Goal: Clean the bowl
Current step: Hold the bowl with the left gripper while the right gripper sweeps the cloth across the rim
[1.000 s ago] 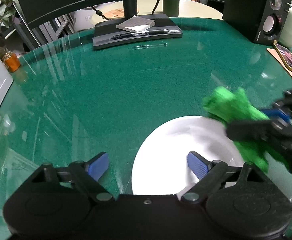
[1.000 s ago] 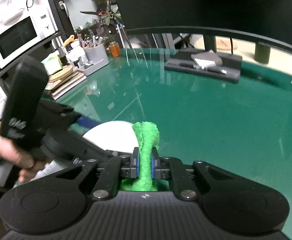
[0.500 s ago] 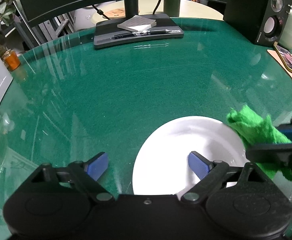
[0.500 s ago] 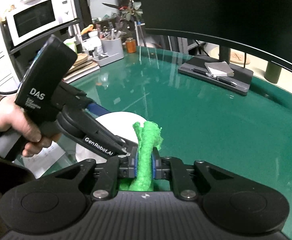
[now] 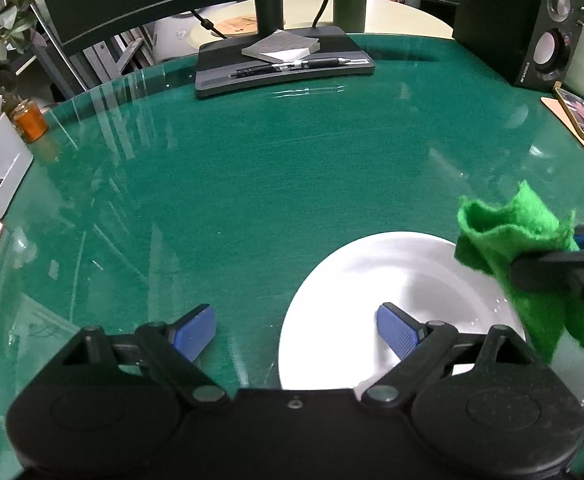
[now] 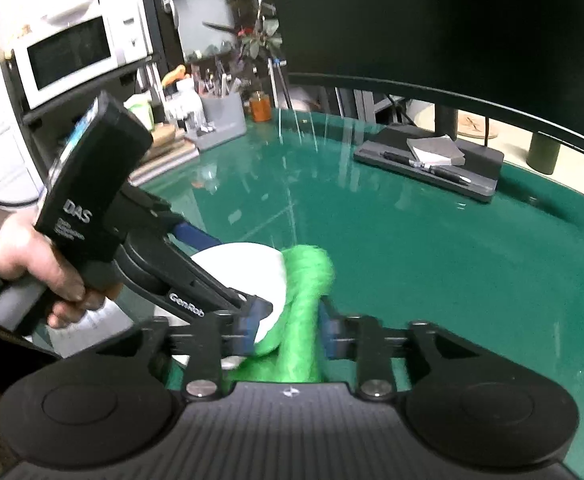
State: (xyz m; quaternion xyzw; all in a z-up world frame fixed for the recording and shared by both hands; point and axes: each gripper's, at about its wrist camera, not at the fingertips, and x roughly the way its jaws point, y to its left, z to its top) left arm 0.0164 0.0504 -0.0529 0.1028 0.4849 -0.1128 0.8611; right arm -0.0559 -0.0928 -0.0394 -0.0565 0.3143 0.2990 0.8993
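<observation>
Left gripper (image 5: 295, 330) spread wide, one finger over white bowl (image 5: 391, 288); bowl on green table (image 5: 272, 184), nothing inside. Right gripper (image 6: 288, 334) parted, blurred green cloth (image 6: 305, 300) between fingers at bowl's rim. Beyond: bare tabletop, then black tray (image 5: 280, 62) holding notepad, pen.

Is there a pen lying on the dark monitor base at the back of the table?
Yes, a black pen lies across the dark monitor base, just in front of a grey notepad.
</observation>
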